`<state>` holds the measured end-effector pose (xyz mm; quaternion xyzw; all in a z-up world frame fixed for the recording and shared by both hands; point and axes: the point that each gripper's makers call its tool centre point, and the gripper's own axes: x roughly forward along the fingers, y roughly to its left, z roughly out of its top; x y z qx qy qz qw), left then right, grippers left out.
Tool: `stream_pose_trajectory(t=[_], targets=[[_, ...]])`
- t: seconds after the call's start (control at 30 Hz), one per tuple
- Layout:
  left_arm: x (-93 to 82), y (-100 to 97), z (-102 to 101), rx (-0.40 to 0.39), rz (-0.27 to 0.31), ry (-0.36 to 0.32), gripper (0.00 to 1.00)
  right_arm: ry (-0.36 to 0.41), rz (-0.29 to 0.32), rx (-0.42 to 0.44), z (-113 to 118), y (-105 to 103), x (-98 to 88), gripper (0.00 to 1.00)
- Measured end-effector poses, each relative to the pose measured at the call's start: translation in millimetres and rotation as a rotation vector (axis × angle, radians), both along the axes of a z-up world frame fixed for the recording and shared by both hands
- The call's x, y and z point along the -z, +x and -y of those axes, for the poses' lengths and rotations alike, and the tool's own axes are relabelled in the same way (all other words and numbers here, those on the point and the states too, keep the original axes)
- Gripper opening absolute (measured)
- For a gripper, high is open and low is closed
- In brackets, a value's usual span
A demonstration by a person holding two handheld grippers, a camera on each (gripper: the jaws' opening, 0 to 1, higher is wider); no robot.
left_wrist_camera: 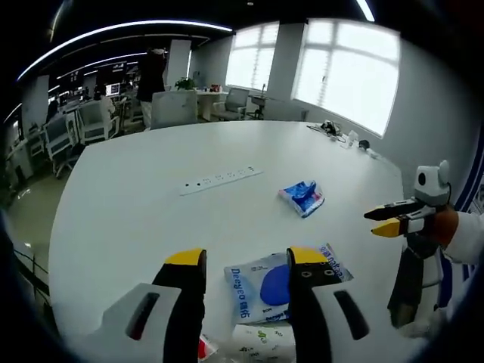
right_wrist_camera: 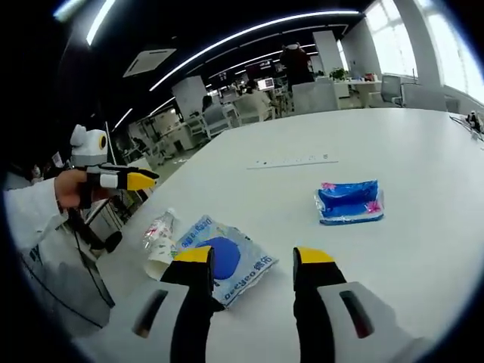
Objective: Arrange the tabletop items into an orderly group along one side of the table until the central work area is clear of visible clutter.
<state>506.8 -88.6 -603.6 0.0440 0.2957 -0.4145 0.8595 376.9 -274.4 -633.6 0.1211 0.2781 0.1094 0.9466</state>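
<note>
The left gripper (left_wrist_camera: pixel 246 268) is held low over the near edge of the white counter (left_wrist_camera: pixel 136 219), its jaws spread and gripping nothing. Between and just beyond them lies a pale pouch with a blue disc (left_wrist_camera: pixel 266 287), and a small plastic bottle (left_wrist_camera: pixel 261 340) lies beside it at the counter's edge. The right gripper (right_wrist_camera: pixel 253 265) is likewise parted and empty, with the blue packet (right_wrist_camera: pixel 349 202) lying well apart ahead of it, nearer the middle. A white power strip (left_wrist_camera: pixel 221 180) is seen farther across.

The thin, slack pouch may be pushed along rather than lifted if the jaws close too high. The bottle, lying on its side by the edge, is judged likely to roll off if nudged. The two grippers, working close together, may collide.
</note>
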Motion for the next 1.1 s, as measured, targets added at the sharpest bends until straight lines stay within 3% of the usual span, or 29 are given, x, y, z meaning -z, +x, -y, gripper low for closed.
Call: stream_pose_trajectory(t=[0.37, 0.43, 0.67, 1.1], targets=[[20.4, 3.8, -9.0, 0.01, -0.03, 0.014, 0.4, 0.006, -0.045, 0.006, -10.1, -4.8, 24.2, 0.39], [27.0, 5.1, -10.4, 0.02, -0.033, 0.042, 0.39, 0.001, -0.059, 0.004, -12.7, -6.0, 30.8, 0.39], [43.3, 10.5, -4.1, 0.03, -0.065, 0.043, 0.4, 0.006, -0.097, -0.01, -22.8, -6.2, 48.3, 0.38], [86.3, 18.1, 17.2, 0.119, -0.114, 0.141, 0.37, 0.024, -0.16, 0.001, -29.7, -5.9, 74.6, 0.34]])
